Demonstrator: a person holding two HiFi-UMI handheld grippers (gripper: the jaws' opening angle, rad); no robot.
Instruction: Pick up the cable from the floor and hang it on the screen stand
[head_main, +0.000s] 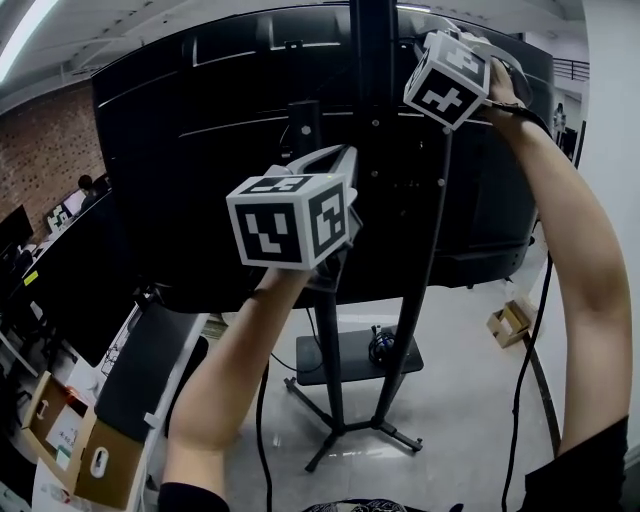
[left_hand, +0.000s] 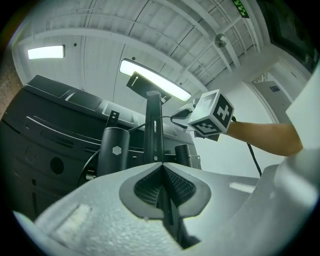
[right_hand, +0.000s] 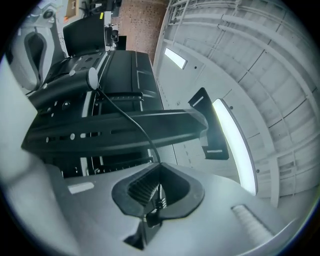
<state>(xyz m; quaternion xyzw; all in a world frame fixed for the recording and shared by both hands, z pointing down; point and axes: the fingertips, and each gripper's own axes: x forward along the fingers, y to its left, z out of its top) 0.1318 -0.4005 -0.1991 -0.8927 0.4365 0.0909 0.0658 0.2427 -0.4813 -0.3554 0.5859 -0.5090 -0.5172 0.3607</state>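
Far below lies the grey floor (head_main: 470, 400), with a brown cardboard box (head_main: 122, 462) at the near left and a red brick wall (head_main: 40, 150) far left. The left gripper (left_hand: 161, 175) is raised near the black screen stand (head_main: 330, 380), its jaws clenched together with nothing between them. Higher and to the right, the right gripper (right_hand: 157, 192) has its jaws grasping the thin black cable (right_hand: 131, 118). The cable runs from these jaws away and leftward in a curve, across the stand's black crossbar (right_hand: 125, 130), behind the large black screen (head_main: 200, 120).

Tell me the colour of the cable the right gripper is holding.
Black. The cable shows best in the right gripper view, pinched by the right gripper.
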